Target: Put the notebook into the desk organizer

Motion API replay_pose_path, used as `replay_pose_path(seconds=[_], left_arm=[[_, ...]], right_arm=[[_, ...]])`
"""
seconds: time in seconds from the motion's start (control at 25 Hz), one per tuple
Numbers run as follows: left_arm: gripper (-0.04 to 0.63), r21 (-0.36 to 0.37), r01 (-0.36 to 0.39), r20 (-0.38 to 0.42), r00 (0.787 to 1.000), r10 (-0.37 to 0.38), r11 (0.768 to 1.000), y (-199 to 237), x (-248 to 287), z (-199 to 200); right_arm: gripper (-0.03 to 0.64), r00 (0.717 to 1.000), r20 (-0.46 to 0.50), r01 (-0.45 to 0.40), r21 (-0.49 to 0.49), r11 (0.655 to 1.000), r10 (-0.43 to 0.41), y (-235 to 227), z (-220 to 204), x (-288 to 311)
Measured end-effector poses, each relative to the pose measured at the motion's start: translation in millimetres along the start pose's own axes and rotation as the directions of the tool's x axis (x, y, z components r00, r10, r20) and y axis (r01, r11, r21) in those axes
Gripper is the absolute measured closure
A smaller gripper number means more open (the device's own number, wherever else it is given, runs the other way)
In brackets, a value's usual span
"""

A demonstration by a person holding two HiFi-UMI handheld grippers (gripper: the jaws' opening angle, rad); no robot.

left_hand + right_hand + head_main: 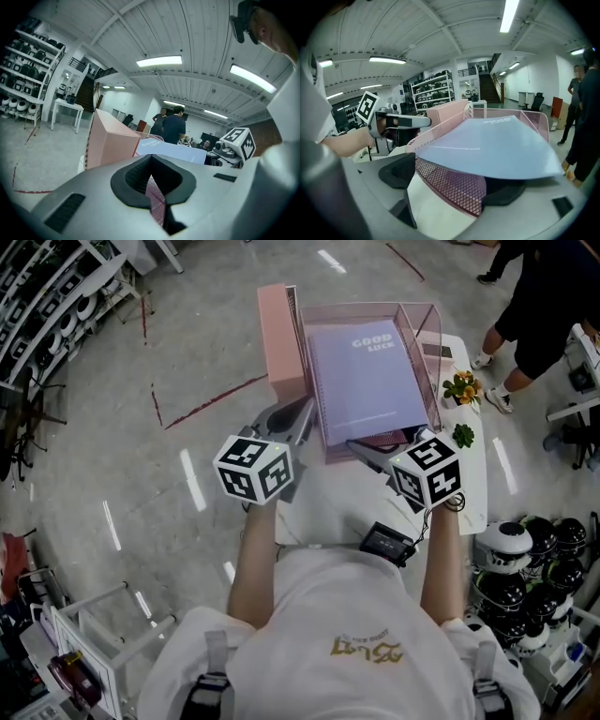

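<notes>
A lavender notebook (366, 381) marked GOOD LUCK lies flat in the pink mesh desk organizer (370, 307) on a white table (473, 474). My left gripper (298, 418) is at the tray's near left corner. In the left gripper view it (154, 197) is shut on a thin sheet of the pink mesh (158, 208). My right gripper (380, 451) is at the tray's near edge. In the right gripper view its jaws (452, 183) stand open and wide. The tray's front mesh (450, 180) is between them, and the notebook's near edge (497, 145) overhangs them without being pressed.
A tall pink box (279, 338) stands against the tray's left side. Two small potted plants (461, 388) sit on the table's right edge, and a black device (387, 542) at its near edge. Helmets (525, 577) are stacked lower right. People (544, 315) stand beyond the table.
</notes>
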State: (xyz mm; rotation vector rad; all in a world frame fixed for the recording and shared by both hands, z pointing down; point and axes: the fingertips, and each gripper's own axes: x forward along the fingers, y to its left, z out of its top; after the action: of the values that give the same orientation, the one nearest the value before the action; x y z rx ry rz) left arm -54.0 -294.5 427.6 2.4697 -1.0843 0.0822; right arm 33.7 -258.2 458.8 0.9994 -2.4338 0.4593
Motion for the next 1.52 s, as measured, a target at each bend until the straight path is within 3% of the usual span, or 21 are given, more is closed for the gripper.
replay_pose_path(seconds=[0.6,0.88,1.08,1.28,1.52], left_arm=[[0.577,0.016,0.0,-0.006,1.0,0.0,1.0,-14,-22,-1],[0.577,0.015,0.002,-0.025,1.0,-0.002,1.0,-22,-31,-5],[0.577,0.009,0.011,-0.044,0.999,-0.011,1.0,-28,-38,-10],[0.577,0.009,0.022,-0.065,0.998,-0.021,1.0,-34,-42,-18],[0.577,0.012,0.021,-0.068,0.997,-0.02,1.0,-39,-51,-24]], right_arm=[[0.275,0.987,-0.113,0.126,0.107,0.986,-0.114,4,-26,-8],[0.225,0.96,-0.097,0.27,0.096,0.958,-0.261,-4,-33,-17],[0.19,0.906,-0.196,0.376,-0.032,0.926,-0.375,-13,-55,-30],[0.232,0.897,-0.158,0.419,0.009,0.908,-0.412,-21,-60,-39],[0.236,0.885,-0.168,0.443,0.014,0.897,-0.434,-14,-69,-52]])
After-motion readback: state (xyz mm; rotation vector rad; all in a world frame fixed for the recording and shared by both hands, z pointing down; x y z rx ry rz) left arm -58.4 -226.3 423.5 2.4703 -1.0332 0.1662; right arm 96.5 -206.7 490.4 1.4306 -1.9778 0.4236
